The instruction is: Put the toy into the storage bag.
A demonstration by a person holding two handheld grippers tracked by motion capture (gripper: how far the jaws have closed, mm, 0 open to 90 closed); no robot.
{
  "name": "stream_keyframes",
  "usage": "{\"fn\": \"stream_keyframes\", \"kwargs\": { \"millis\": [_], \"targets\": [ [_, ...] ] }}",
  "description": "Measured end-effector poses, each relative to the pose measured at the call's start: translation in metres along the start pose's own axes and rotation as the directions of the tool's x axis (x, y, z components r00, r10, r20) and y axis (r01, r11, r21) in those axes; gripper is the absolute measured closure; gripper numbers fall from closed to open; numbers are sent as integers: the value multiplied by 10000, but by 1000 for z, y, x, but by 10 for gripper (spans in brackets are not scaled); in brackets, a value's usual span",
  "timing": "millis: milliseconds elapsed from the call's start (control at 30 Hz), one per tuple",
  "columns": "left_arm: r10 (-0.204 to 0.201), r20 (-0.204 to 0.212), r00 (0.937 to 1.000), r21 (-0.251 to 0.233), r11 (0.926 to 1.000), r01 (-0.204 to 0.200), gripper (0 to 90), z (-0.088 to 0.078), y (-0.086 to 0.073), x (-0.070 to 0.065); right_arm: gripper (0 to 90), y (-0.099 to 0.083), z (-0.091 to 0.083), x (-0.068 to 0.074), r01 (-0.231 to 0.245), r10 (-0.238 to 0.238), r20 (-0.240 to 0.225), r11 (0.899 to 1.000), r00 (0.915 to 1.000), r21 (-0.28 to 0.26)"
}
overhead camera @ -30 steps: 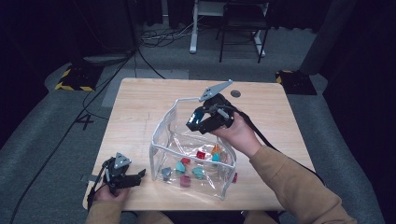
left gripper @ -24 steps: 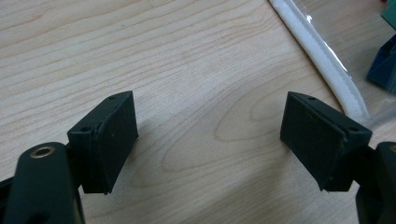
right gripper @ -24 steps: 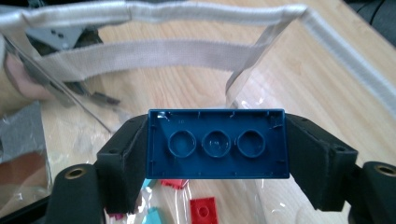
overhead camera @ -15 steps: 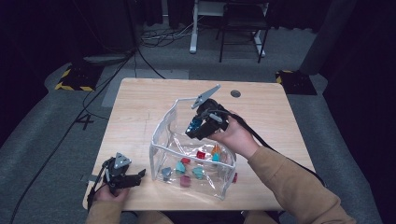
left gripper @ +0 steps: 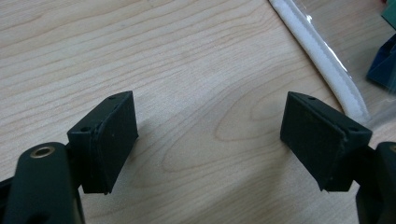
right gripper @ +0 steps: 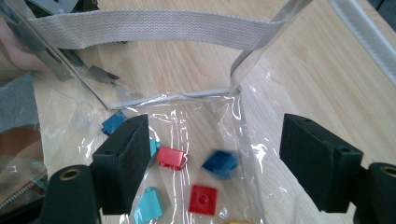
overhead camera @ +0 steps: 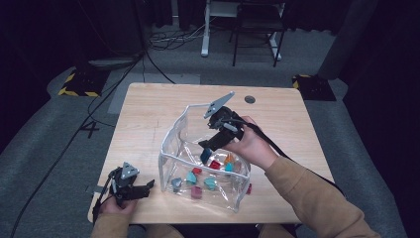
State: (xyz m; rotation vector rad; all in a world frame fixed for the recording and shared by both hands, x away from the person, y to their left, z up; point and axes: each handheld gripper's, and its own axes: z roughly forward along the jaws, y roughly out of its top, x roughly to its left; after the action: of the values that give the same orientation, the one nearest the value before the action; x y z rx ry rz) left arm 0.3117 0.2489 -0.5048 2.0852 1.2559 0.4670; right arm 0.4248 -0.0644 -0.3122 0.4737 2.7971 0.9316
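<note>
The high view looked forward and down from above the person's side, taking in the whole surface point(overhead camera: 148, 114), both forearms and the floor beyond. The left gripper view sat very close to the wood, facing along the left gripper point(left gripper: 210, 140) with the bag's point(left gripper: 327, 60) white edge just right of it. The right gripper view looked down from above the bag point(right gripper: 154, 23), close in, along the right gripper point(right gripper: 215, 163) at bricks point(right gripper: 170, 157) below it. All three shared the bag point(overhead camera: 173, 144) and the wood around it.
</note>
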Motion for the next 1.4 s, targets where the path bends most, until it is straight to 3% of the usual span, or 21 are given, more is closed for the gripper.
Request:
{"fn": "stream_keyframes", "kwargs": {
  "millis": [767,967,1400],
  "targets": [
    [-4,-9,10000,-24,10000,4,192,0,0,0,262,-29,-60,-4,-402,448,368,9922,9983,-1179],
    [-19,-7,10000,-24,10000,19,192,0,0,0,282,-47,-79,-7,-654,735,488,9866,9961,-1495],
    [-25,-16,10000,-27,10000,25,192,0,0,0,286,-83,-100,-16,-1150,1289,789,9802,9885,-1614]
  ]
}}
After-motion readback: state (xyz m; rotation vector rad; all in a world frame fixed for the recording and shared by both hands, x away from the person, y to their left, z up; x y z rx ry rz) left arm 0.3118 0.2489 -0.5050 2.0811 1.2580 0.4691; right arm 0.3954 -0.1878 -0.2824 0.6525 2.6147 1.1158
